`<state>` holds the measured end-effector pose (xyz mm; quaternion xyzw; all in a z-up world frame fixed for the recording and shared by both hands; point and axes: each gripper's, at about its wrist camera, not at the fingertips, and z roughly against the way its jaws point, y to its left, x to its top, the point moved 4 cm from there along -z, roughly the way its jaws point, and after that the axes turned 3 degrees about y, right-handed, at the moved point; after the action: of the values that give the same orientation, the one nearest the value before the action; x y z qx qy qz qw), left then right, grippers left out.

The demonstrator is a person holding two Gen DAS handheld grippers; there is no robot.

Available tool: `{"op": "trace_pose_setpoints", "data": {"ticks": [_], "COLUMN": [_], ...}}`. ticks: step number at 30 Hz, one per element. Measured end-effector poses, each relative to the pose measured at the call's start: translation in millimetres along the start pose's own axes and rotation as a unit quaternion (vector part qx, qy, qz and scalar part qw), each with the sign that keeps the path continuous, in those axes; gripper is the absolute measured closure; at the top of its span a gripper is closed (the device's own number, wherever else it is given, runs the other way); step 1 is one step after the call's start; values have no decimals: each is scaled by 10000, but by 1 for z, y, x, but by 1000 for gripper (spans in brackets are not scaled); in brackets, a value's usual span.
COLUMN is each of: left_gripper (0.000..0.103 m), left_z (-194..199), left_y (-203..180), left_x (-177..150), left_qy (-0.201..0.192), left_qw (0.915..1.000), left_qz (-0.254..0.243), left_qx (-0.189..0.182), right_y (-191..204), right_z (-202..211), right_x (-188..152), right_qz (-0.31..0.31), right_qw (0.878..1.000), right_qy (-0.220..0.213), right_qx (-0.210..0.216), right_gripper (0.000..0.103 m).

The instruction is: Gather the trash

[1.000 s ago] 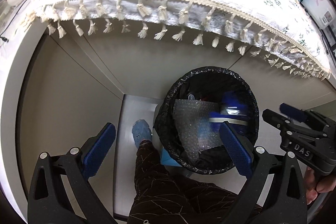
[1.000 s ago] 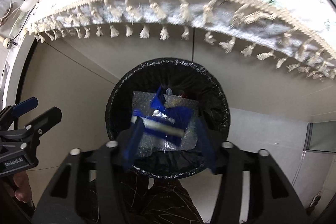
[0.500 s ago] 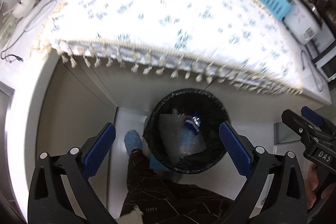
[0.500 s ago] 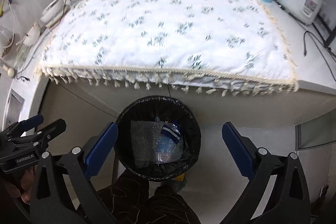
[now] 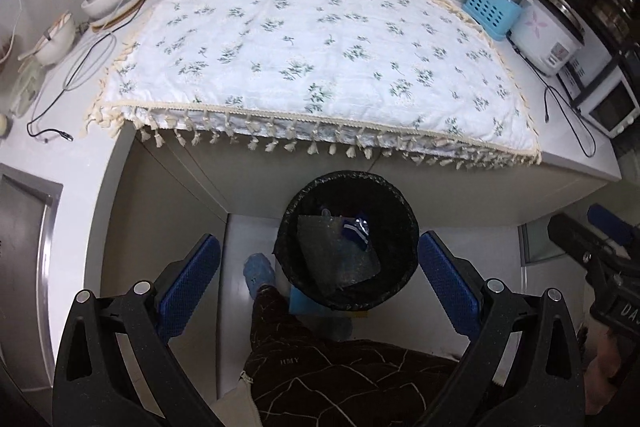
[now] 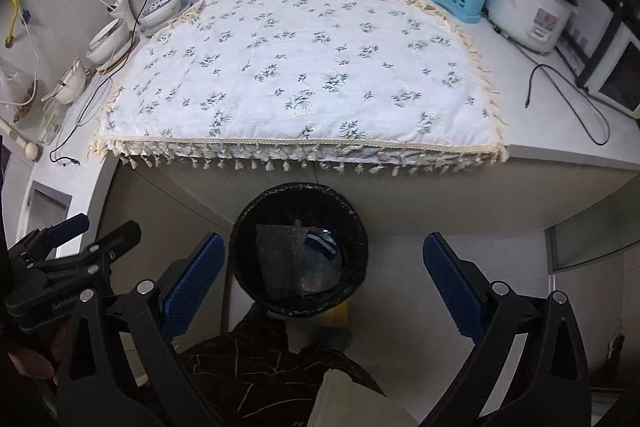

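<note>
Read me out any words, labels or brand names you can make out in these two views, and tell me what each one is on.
"HMY": on the person's dark patterned clothing, left wrist view.
"DA", cut off by the frame edge: on the right gripper body, left wrist view.
"GenRobot", blurred and only partly legible: on the left gripper body, right wrist view.
Rice cooker front panel label: too small to read.
Blue wrapper in the trash bin: print unreadable.

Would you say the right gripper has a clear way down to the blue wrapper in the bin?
Probably yes: the right gripper is open and empty above the bin, whose mouth is uncovered, and the blue wrapper lies exposed on top of the bubble wrap.
</note>
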<state>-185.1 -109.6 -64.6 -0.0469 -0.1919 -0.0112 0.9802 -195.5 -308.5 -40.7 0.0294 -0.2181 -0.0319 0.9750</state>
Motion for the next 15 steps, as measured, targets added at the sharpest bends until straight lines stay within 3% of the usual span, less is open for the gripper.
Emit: {"op": "trace_pose_setpoints", "data": {"ticks": [15], "left_gripper": [6], "left_z": [6], "left_y": [-3], "left_x": [-5], "left_qy": [-27], "left_qw": [10000], "left_qz": [-9], "left_qx": [-25], "right_y": [-1], "right_z": [0], "right_x": [-10], "right_qz": [1], "right_qw": [10000], "right_qy": [75], "right_qx": [-17], "right_gripper": [8]}}
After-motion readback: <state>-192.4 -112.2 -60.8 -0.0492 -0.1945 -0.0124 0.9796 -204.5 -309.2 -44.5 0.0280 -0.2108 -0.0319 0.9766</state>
